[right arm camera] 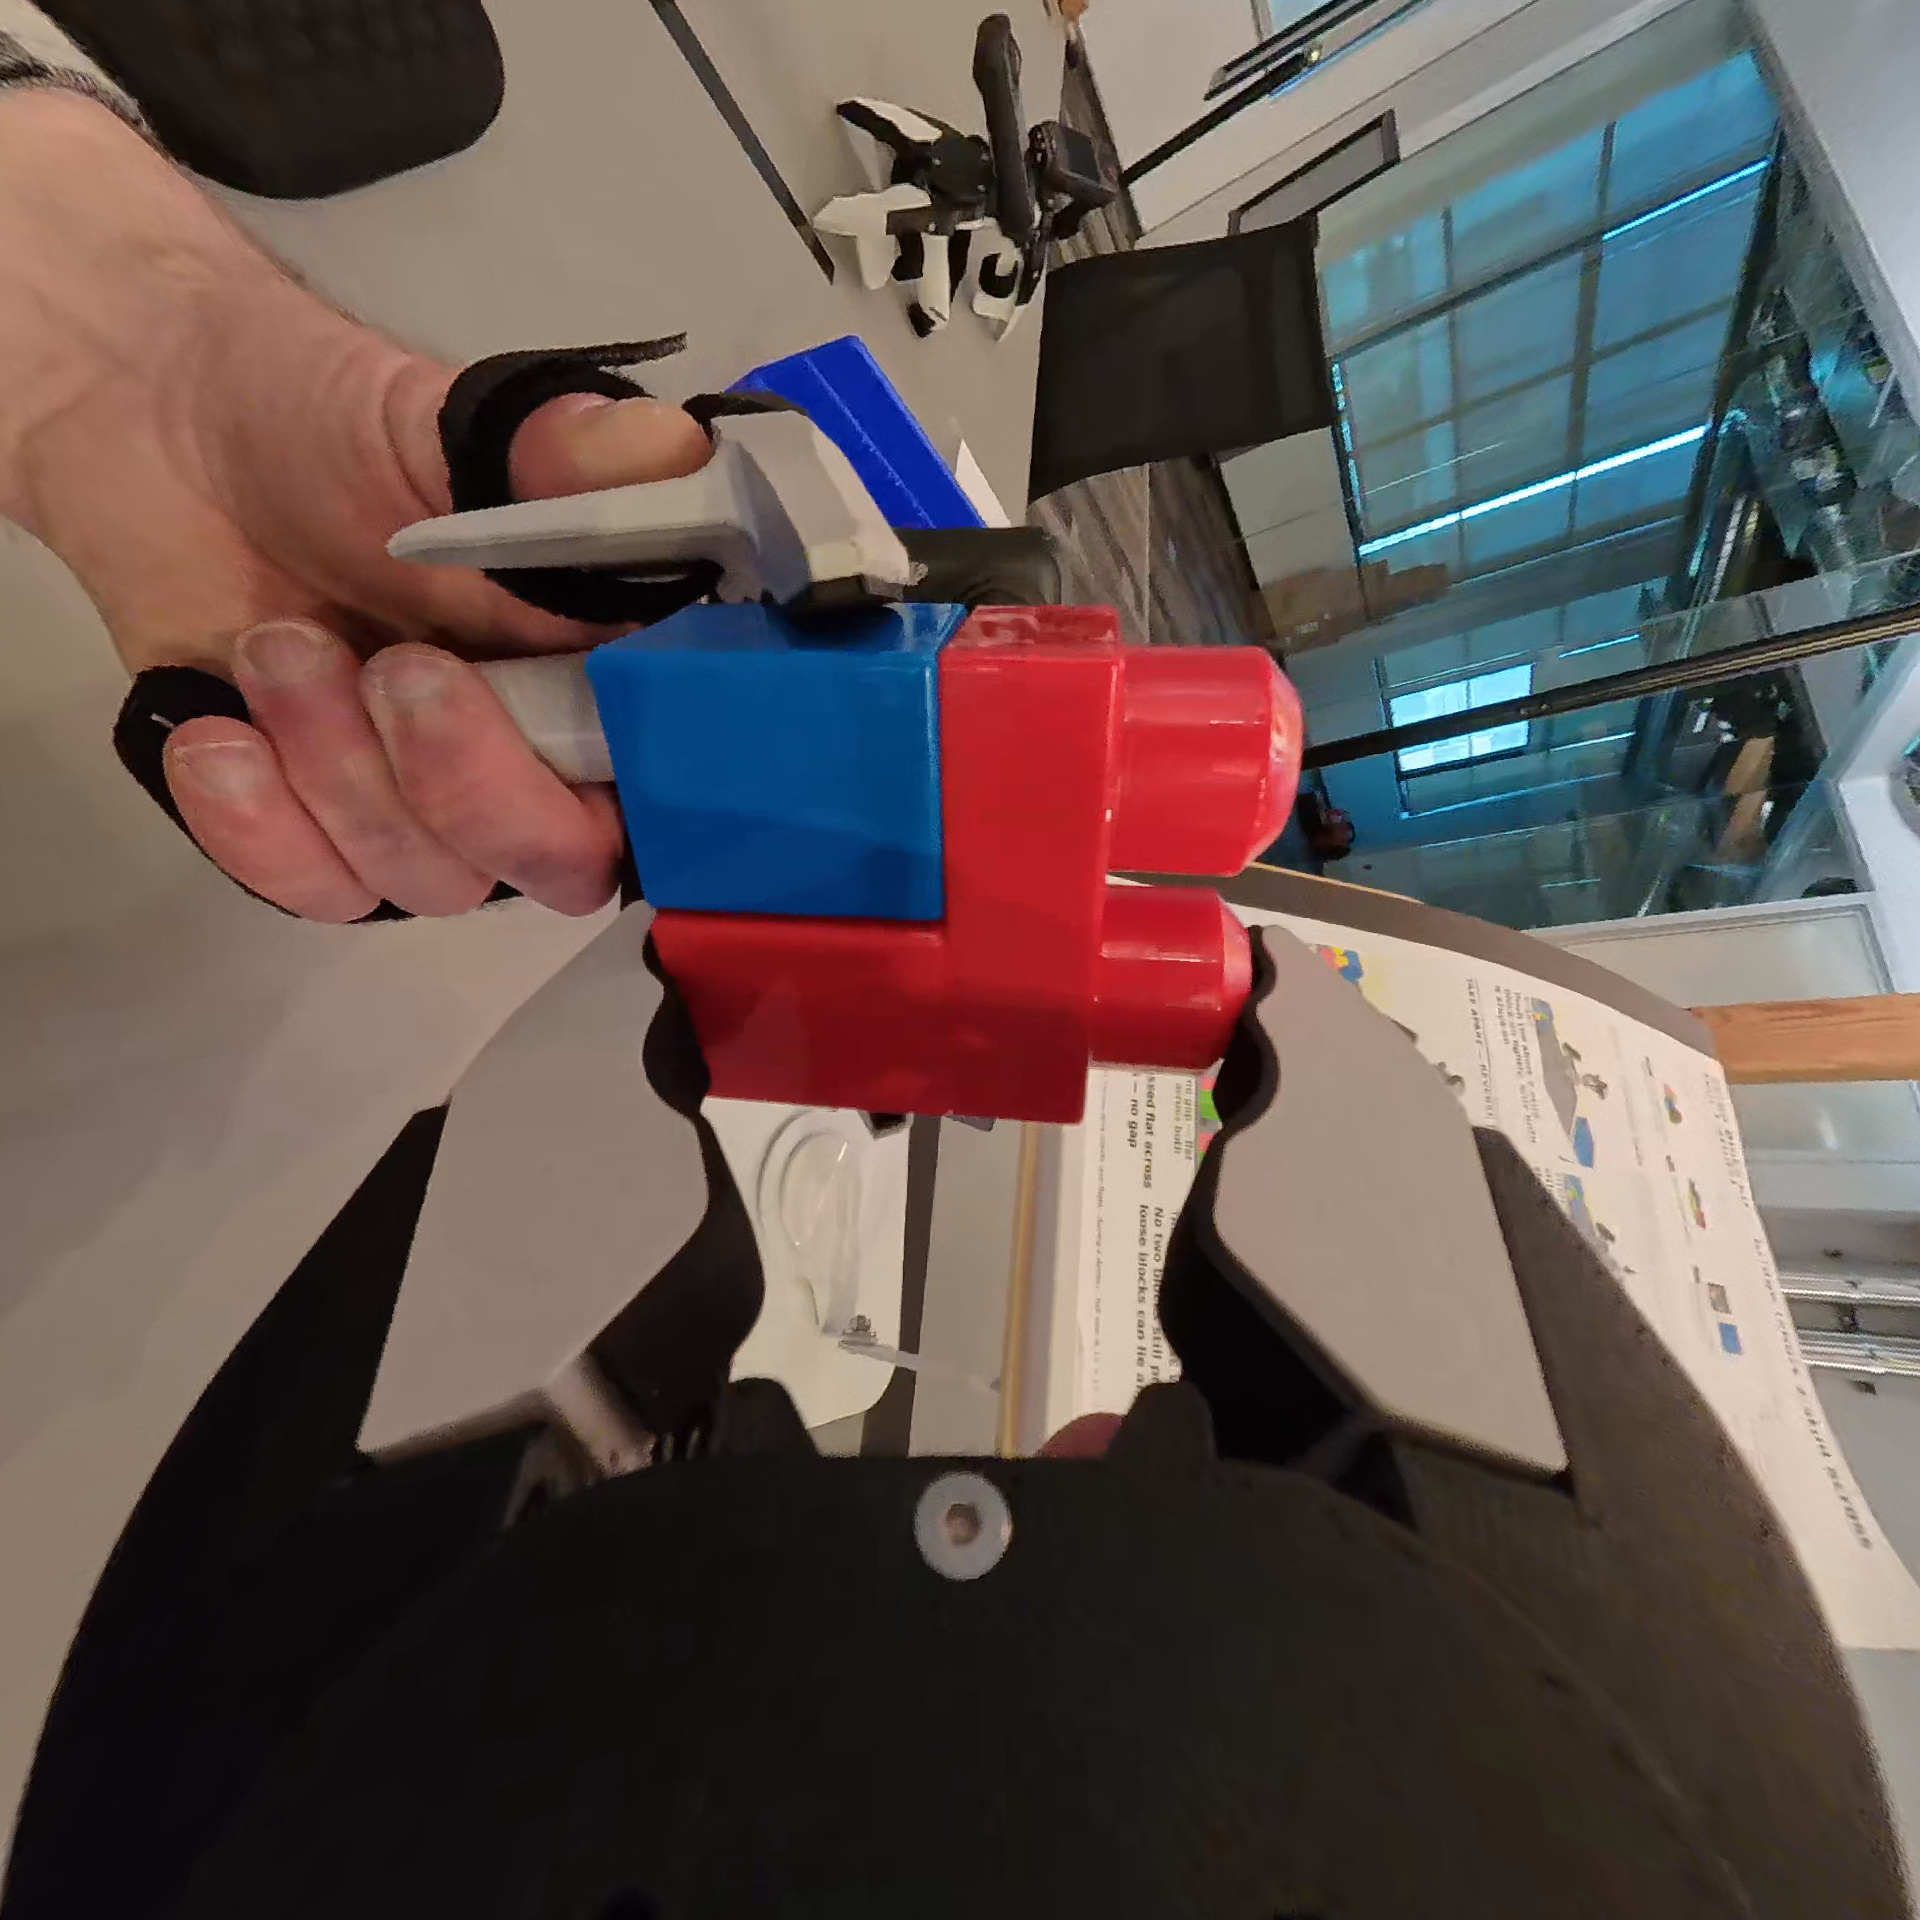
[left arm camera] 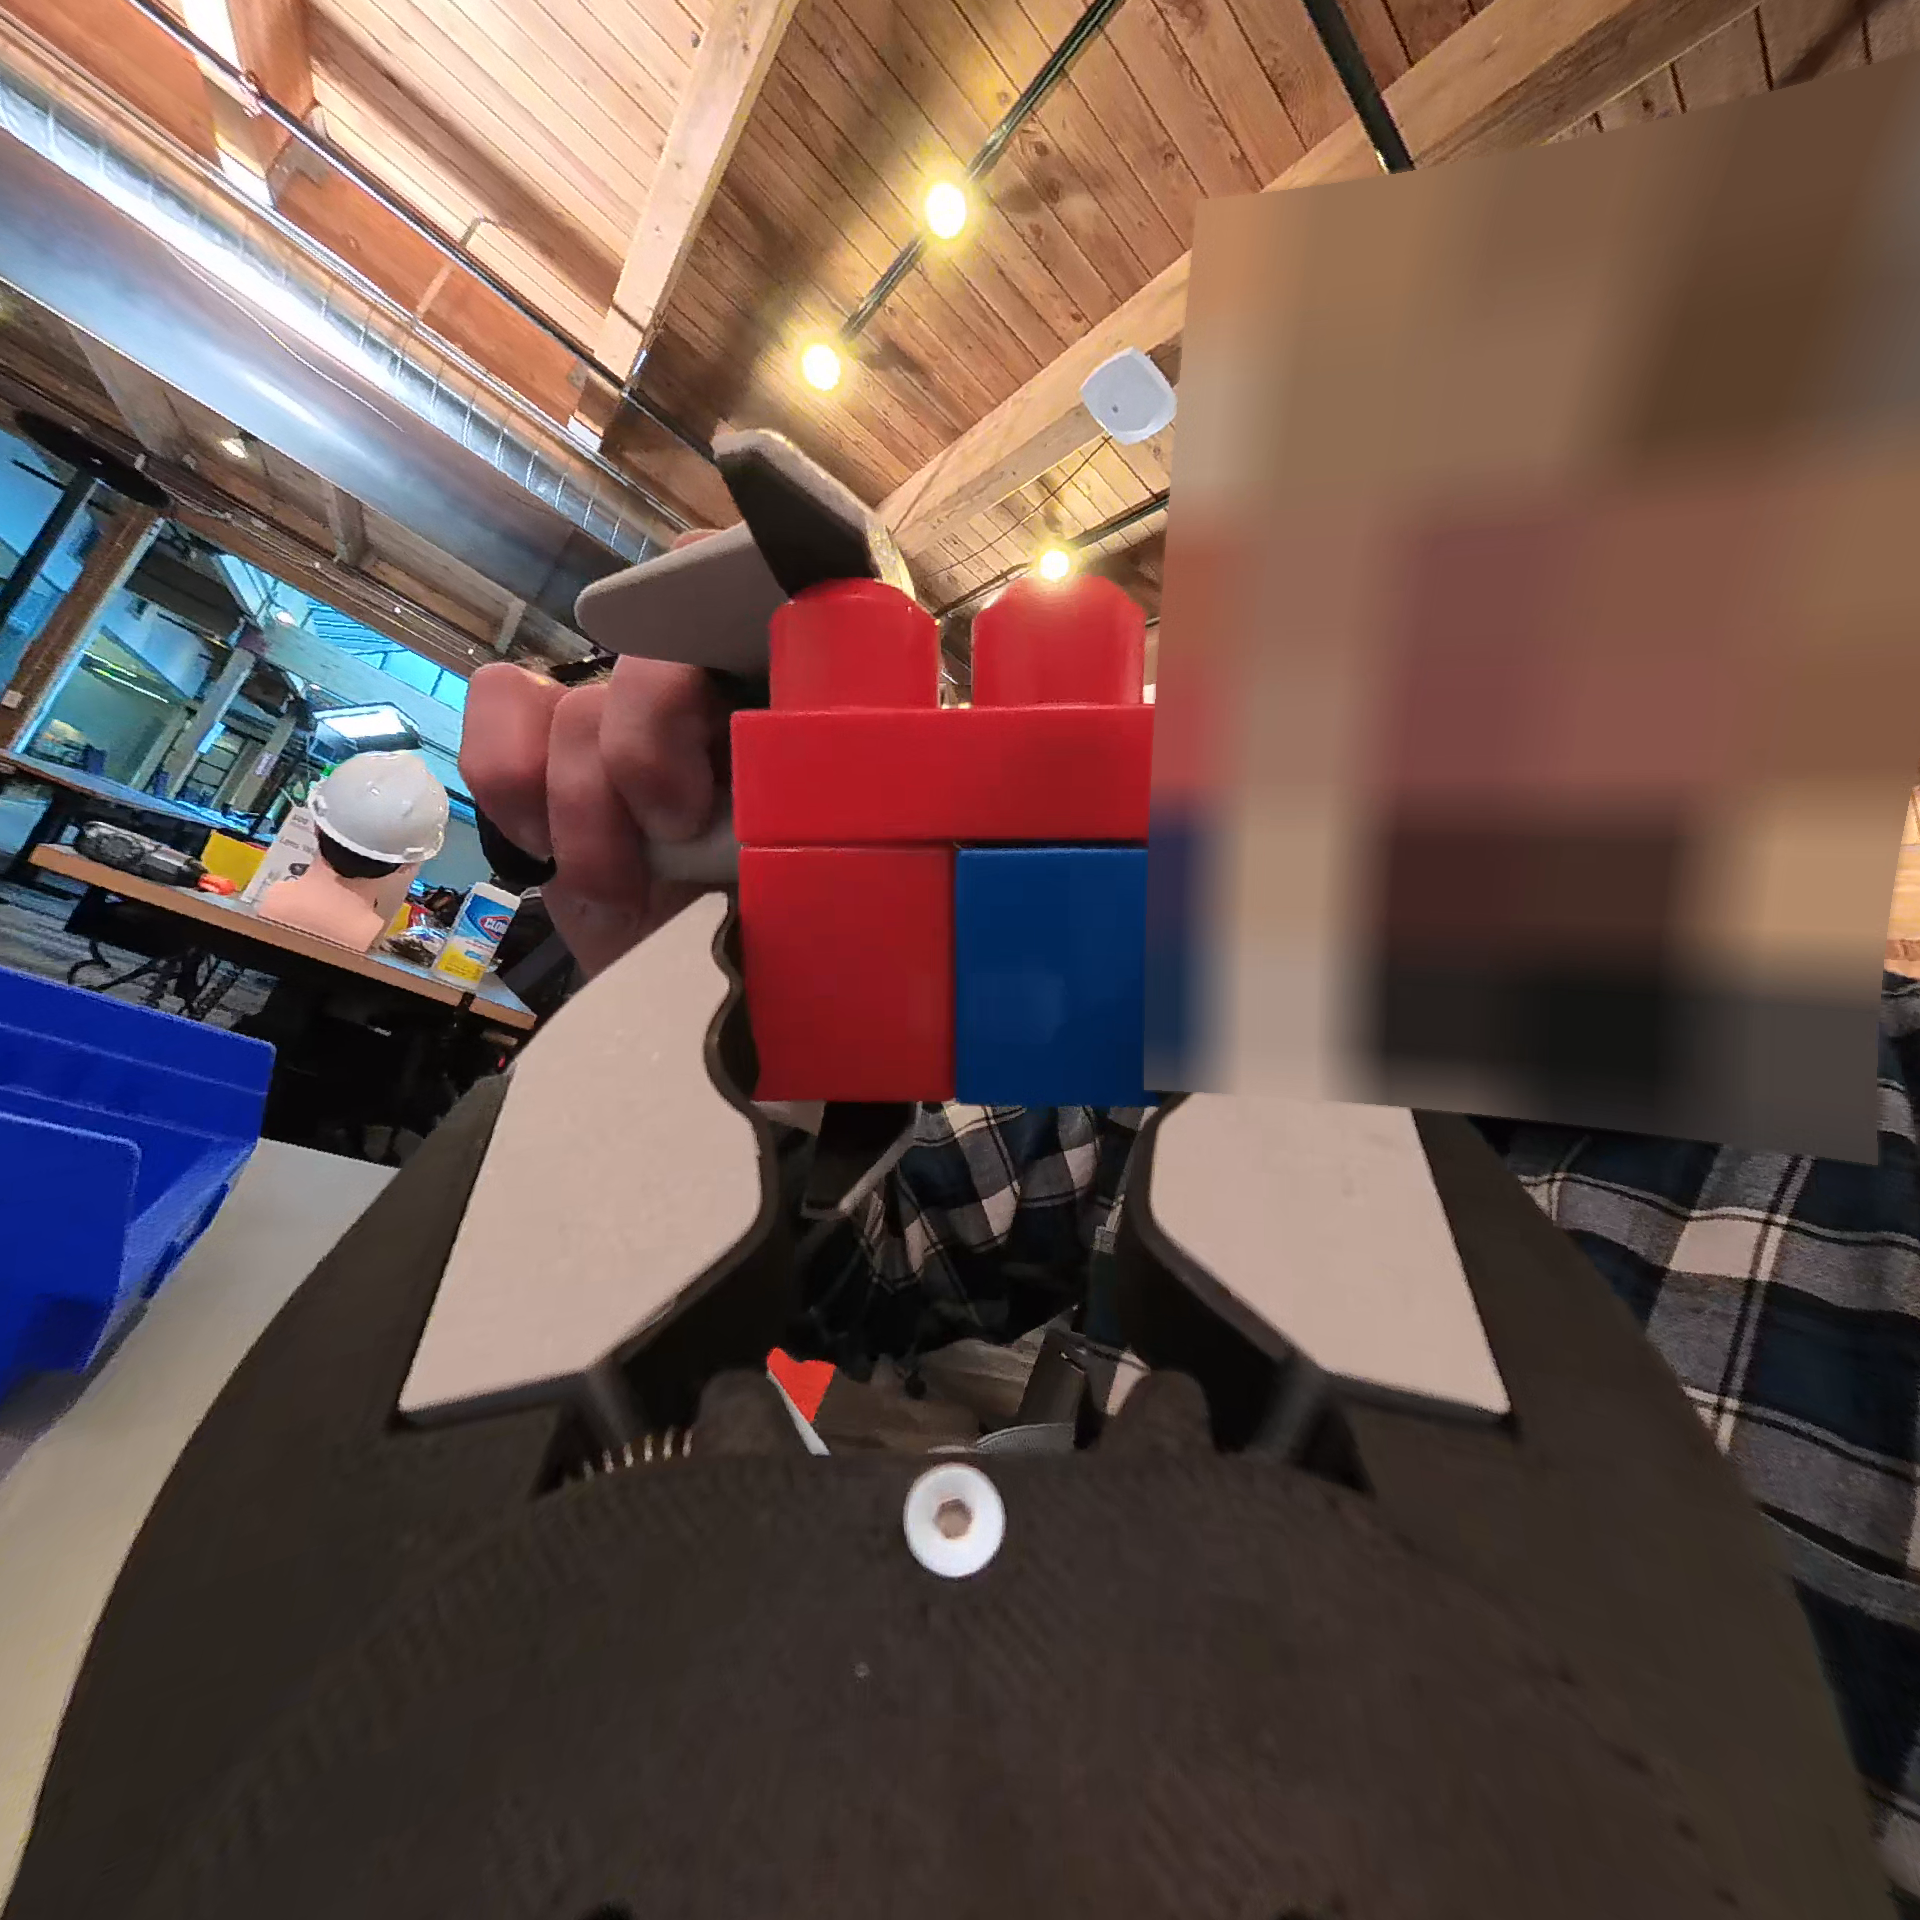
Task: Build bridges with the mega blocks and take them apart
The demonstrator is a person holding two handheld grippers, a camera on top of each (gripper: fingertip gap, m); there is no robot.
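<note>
Where the left wrist view reaches the 9 o'clock edge, a blue plastic bin [left arm camera: 114, 1143] stands on the pale worktop [left arm camera: 156, 1403]; its inside is hidden, so its contents cannot be told. The same bin shows in the right wrist view at 12 o'clock, behind the hand.

Block assembly [right arm camera: 935, 862]: three smooth, glossy, hard-plastic pieces pressed together, held in the air above the worktop. A long red block [left arm camera: 940, 774] with two rounded cylindrical studs spans a square red block [left arm camera: 847, 971] and a square blue block [left arm camera: 1049, 971], which sit side by side and touching.

Right gripper [right arm camera: 951, 1023]: flat grey fingers with black wavy inner pads. Jaws stand wide and bear on the assembly end to end, one pad on the base of the square red block at 9 o'clock, the other on a stud tip at 3 o'clock.

Left gripper [left arm camera: 940, 977]: same build. Its near finger [left arm camera: 623, 1122] lies against the side of the square red block; the far finger is covered in its own view. In the right wrist view one grey finger rests on the blue block's upper face and another reaches its rear. Jaws are part-open and closed on the assembly.

A hand [right arm camera: 260, 623] with black finger straps grips the left tool. A printed sheet [right arm camera: 1558, 1195] lies on the worktop at 3 o'clock.
</note>
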